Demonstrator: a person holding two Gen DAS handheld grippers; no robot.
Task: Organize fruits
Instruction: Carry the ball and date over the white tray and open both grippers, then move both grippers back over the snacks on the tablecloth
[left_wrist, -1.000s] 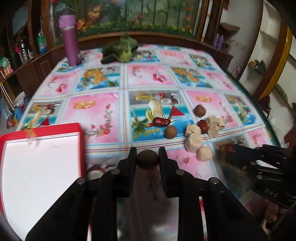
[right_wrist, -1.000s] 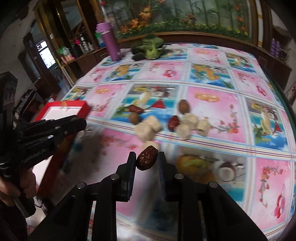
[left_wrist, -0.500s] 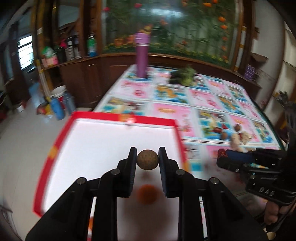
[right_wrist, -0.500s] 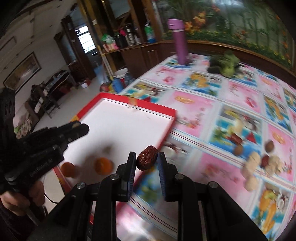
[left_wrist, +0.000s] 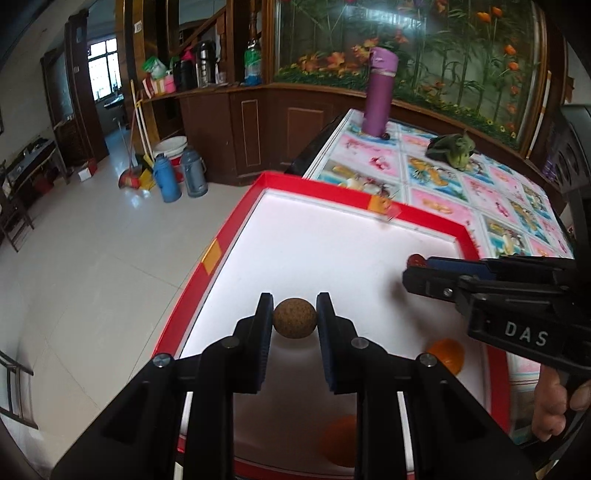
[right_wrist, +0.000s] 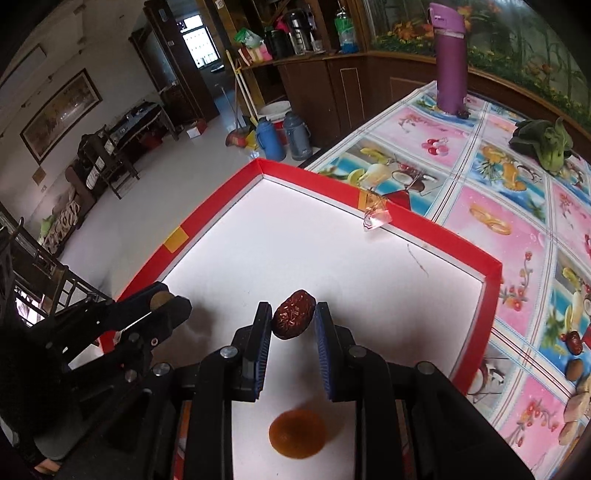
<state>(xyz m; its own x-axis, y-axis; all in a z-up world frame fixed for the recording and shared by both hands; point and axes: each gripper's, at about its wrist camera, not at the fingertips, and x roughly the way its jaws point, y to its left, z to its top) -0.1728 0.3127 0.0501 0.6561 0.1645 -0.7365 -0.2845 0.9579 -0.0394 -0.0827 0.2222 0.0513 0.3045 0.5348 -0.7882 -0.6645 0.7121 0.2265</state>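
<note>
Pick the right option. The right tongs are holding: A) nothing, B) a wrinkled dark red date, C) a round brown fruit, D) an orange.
B: the right tongs are shut on a wrinkled dark red date, held above the white floor of the red-rimmed tray.

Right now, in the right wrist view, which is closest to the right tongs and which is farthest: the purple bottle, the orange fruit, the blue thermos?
1. Orange fruit: in the red tray, just below the right tongs.
2. Blue thermos: on the floor, beyond the tray.
3. Purple bottle: far table edge, upper right.
</note>
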